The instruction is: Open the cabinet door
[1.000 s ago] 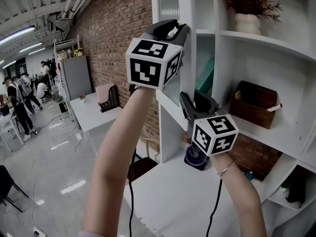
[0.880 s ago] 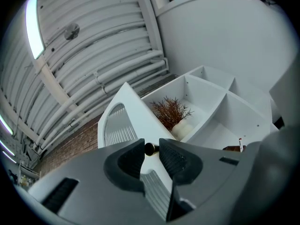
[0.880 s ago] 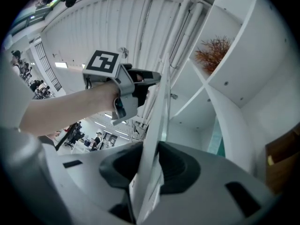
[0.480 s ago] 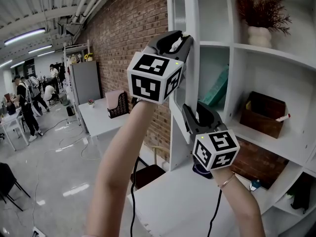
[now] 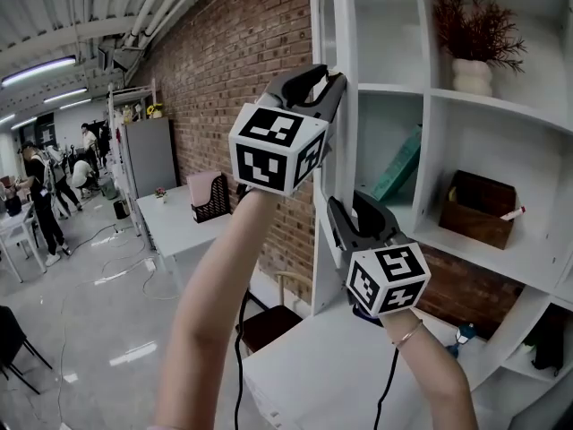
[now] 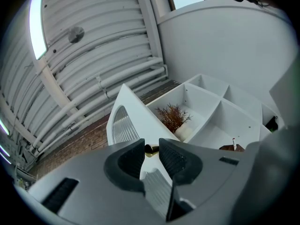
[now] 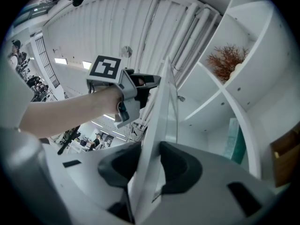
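The white cabinet door point(image 5: 336, 16), with its ribbed glass pane, stands swung out from the shelf unit, edge-on to me. My left gripper point(image 5: 327, 72) is up at the door's edge. In the left gripper view, that gripper point(image 6: 151, 150) is shut on the small brass door knob point(image 6: 150, 148). Lower down, my right gripper point(image 5: 355, 202) straddles the same edge. In the right gripper view the door's edge point(image 7: 157, 121) runs between its jaws point(image 7: 150, 158). Those jaws have just been opening, and the pads sit close on either side of the edge. The left gripper point(image 7: 140, 86) also shows there, further up the door.
Open white shelves hold a dried plant in a white vase point(image 5: 474, 61), a leaning teal book point(image 5: 398, 170) and a brown box point(image 5: 474, 202). A white table point(image 5: 304, 365) lies below the door. A brick wall point(image 5: 242, 70) runs left; people stand far off at the left.
The door has swung further out and now looks more edge-on. Both grippers have moved along with it. The right gripper's jaws stand a little wider.
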{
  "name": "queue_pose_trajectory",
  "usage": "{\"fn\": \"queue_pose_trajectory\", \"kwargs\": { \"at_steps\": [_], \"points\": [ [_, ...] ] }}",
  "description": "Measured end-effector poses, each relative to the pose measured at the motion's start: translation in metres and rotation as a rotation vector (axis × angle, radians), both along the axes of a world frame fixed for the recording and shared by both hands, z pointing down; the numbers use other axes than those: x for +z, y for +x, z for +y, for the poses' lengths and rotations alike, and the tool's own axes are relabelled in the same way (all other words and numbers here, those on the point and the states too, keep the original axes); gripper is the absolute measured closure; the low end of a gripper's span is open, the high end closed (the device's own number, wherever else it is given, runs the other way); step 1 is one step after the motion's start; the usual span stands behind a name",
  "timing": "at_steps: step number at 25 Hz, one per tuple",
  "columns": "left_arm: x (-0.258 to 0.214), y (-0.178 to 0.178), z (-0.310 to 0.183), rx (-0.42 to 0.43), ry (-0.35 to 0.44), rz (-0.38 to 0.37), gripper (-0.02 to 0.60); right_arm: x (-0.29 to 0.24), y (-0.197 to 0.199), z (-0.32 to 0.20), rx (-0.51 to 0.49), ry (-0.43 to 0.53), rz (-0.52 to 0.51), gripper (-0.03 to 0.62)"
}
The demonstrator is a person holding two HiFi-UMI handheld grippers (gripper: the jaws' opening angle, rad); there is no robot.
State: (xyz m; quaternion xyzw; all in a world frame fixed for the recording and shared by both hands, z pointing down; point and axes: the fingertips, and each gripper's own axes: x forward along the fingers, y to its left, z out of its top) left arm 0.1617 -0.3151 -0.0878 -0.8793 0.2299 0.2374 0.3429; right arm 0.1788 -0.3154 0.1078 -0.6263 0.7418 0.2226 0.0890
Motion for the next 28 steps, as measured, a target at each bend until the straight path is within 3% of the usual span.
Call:
{"fn": "queue_pose_trajectory", "kwargs": {
  "at_steps": [28],
  "points": [
    [0.002,-0.075,-0.038,-0.030,0.006,0.015,0.506,0.001,-0.074,-0.030,-0.020,0.049,0.042,0.418]
  ]
}}
